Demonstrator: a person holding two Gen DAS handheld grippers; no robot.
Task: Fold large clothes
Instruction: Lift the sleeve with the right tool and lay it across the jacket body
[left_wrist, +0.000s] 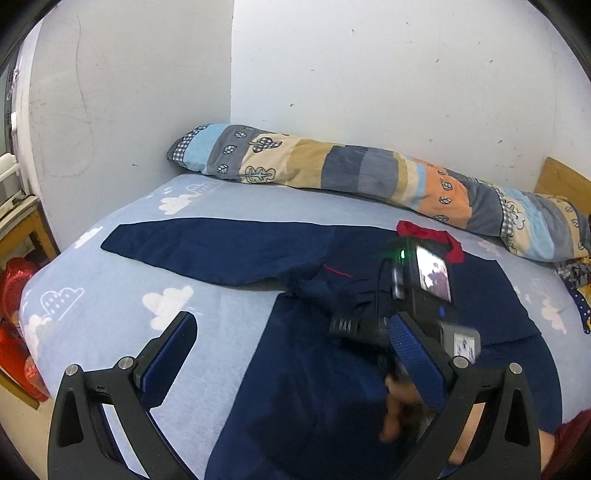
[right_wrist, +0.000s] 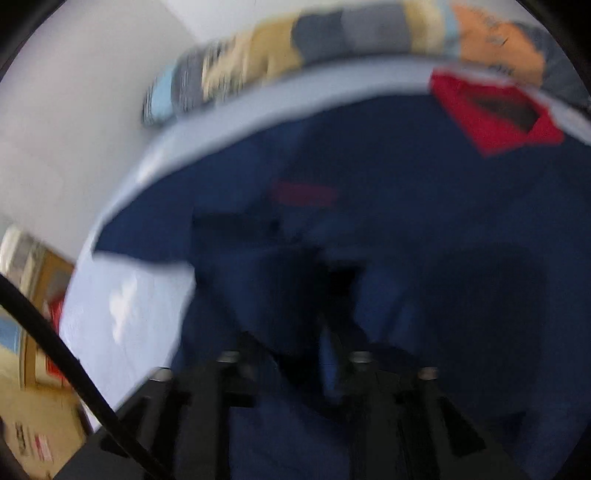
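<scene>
A large navy garment (left_wrist: 306, 369) with a red collar (left_wrist: 428, 236) lies spread on the bed, one sleeve (left_wrist: 207, 247) stretched to the left. My left gripper (left_wrist: 291, 347) is open and empty, hovering above the garment's left edge. My right gripper (left_wrist: 373, 295) shows in the left wrist view over the garment's chest. In the blurred right wrist view the right gripper (right_wrist: 306, 295) looks shut on a fold of the navy fabric (right_wrist: 406, 206), with the red collar (right_wrist: 495, 114) at upper right.
The bed has a light blue sheet with white clouds (left_wrist: 110, 314). A long patchwork pillow (left_wrist: 369, 173) lies along the white wall. A wooden table (left_wrist: 22, 221) and red objects (left_wrist: 14, 332) stand left of the bed. More fabric (left_wrist: 576, 280) lies at the far right.
</scene>
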